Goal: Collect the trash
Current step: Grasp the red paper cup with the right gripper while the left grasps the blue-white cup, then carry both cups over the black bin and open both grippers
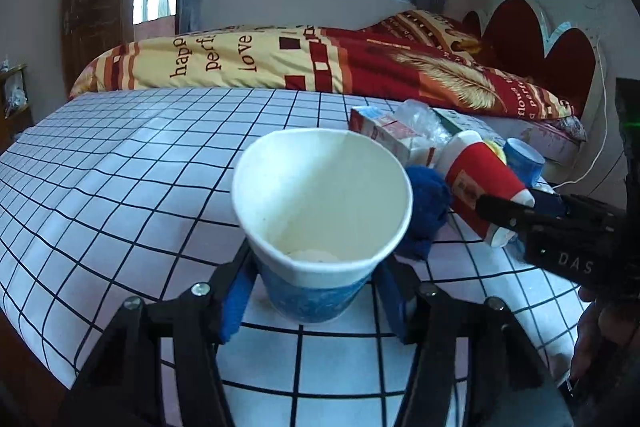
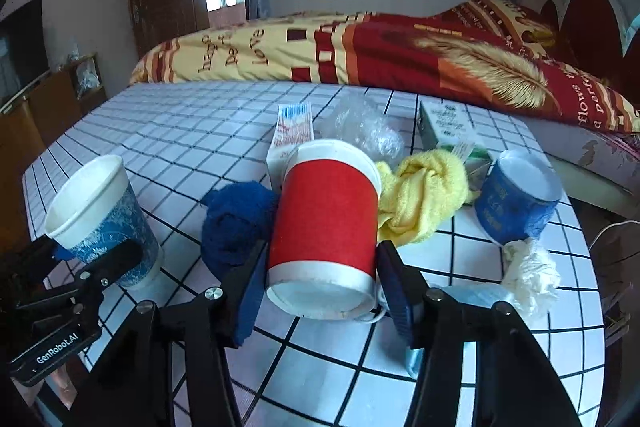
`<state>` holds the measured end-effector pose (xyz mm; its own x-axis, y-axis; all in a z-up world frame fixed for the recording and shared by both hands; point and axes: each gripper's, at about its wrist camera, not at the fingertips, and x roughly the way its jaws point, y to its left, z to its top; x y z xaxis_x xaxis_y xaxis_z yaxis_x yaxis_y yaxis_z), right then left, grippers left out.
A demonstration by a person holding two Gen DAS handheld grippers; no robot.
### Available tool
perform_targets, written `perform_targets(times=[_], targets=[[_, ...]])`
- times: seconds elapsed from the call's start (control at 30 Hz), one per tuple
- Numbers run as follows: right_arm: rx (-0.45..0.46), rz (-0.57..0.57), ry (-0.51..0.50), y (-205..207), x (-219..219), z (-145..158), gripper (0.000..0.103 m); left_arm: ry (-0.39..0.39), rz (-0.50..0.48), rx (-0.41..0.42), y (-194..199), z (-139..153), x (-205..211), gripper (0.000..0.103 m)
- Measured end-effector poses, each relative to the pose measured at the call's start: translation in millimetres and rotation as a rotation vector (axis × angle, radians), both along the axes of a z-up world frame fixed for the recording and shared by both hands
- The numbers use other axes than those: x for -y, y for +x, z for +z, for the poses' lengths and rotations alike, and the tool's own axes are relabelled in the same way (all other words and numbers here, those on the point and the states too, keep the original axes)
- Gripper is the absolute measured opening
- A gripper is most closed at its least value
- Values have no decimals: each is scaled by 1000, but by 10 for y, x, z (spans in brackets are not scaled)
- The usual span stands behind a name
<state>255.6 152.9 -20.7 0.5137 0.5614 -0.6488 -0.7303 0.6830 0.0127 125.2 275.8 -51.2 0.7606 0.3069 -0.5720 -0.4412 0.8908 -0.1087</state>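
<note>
A blue-patterned paper cup stands upright on the checkered table. My left gripper is shut on its lower wall, blue pads on both sides. The same cup and the left gripper show at the left in the right wrist view. A red paper cup lies on its side, base toward the camera, and my right gripper is shut on it near the base. In the left wrist view the red cup sits in the right gripper at the right.
Around the red cup lie a blue cloth ball, a yellow cloth, a second blue cup on its side, a white rag, a milk carton, crumpled plastic and a green box. A bed stands behind the table.
</note>
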Motion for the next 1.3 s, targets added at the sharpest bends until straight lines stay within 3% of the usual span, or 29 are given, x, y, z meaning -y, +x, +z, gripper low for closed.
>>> perform_targets(times=[0.6,0.87,1.3], targets=[[105,-19,111,-494,930,478,53,35,-120,56,-138,314,657,56],[145,-147,154,-649,1820,688,53,40,-218,70,-135,387,1148,56],[169,-367,130,-812,3199,675,53,54,-427,72,81,479,2132,56]])
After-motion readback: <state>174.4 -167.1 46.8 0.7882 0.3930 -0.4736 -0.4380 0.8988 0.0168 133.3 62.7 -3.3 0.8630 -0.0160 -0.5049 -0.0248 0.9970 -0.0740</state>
